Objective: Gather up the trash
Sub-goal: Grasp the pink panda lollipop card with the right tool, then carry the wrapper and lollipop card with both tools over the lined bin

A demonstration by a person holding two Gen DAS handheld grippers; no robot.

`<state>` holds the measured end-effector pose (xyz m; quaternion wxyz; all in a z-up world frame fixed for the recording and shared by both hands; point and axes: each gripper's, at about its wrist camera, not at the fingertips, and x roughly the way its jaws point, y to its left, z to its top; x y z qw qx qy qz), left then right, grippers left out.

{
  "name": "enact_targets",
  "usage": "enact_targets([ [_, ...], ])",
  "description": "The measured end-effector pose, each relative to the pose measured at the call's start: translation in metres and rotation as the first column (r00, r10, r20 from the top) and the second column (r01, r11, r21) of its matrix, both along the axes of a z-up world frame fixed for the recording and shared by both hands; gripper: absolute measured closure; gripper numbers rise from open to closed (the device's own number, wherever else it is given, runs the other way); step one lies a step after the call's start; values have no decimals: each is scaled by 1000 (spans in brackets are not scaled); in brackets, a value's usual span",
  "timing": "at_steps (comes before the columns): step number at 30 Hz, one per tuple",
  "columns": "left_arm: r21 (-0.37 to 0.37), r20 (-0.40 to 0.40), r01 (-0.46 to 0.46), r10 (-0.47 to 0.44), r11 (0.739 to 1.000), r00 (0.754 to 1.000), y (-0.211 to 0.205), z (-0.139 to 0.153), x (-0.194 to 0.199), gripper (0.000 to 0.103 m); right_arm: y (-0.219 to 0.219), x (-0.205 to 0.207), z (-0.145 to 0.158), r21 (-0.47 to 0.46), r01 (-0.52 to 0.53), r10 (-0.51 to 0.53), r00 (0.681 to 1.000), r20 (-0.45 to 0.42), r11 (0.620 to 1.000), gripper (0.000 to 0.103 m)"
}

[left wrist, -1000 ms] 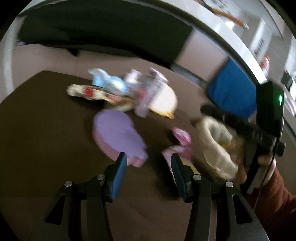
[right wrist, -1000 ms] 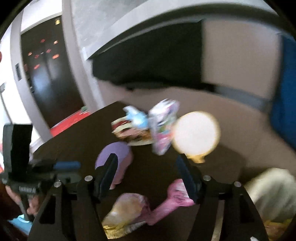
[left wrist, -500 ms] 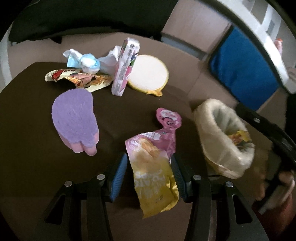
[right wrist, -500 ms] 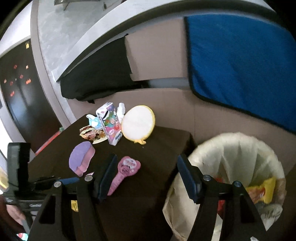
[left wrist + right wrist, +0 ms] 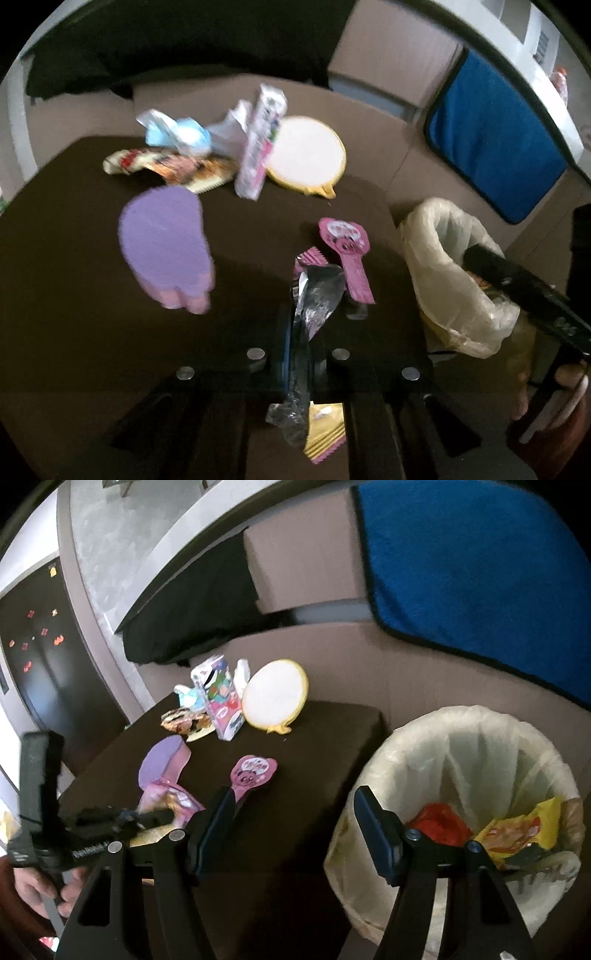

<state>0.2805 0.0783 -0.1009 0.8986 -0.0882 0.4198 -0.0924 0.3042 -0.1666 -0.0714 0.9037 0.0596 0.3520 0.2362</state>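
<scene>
Snack wrapper (image 5: 314, 295) pinched in left gripper (image 5: 301, 354), lined trash bin (image 5: 436, 258) off to its right.

Left gripper is pressed together on the wrapper, whose long axis runs forward along the fingers, foil end ahead and yellow end trailing behind. Bin stands just past the table (image 5: 74, 295) edge, right and slightly ahead, so the carry looks like a short rightward swing. Right gripper (image 5: 295, 823) hangs spread and empty beside the bin's rim, nearer it than the left.
</scene>
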Motion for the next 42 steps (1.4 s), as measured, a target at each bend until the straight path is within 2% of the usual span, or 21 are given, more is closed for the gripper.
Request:
enact_targets([
  [6, 13, 88, -70, 69, 997, 994, 37, 22, -17, 97, 40, 18, -14, -32, -37, 35, 997, -64, 999, 39],
  [11, 31, 146, -124, 119, 992, 982, 64, 31, -29, 97, 70, 42, -30, -83, -29, 19, 993, -115, 996, 39],
  [18, -20, 141, -155, 156, 988, 978, 94, 24, -33, 96, 100, 69, -51, -141, -16, -10, 983, -185, 990, 39],
  [24, -54, 113, -168, 173, 984, 978, 106, 12, -33, 96, 122, 73, -54, -286, -8, -32, 991, -134, 958, 39],
  [25, -58, 109, -171, 177, 984, 978, 107, 11, -32, 96, 126, 71, -56, -312, -13, -26, 992, -122, 950, 41],
  [27, -65, 104, -176, 182, 982, 978, 108, 9, -31, 96, 131, 66, -55, -334, -32, -1, 995, -100, 942, 52],
  [29, -68, 102, -177, 183, 982, 978, 108, 8, -32, 96, 134, 59, -54, -349, -48, 18, 996, -88, 936, 54],
  [35, -61, 123, -171, 177, 983, 976, 103, 15, -34, 96, 132, 17, -20, -315, -76, 97, 994, 50, 946, 54],
  [42, -48, 204, -136, 143, 990, 968, 81, 50, -45, 97, 117, -24, 45, -242, -96, 143, 972, 187, 966, 54],
])
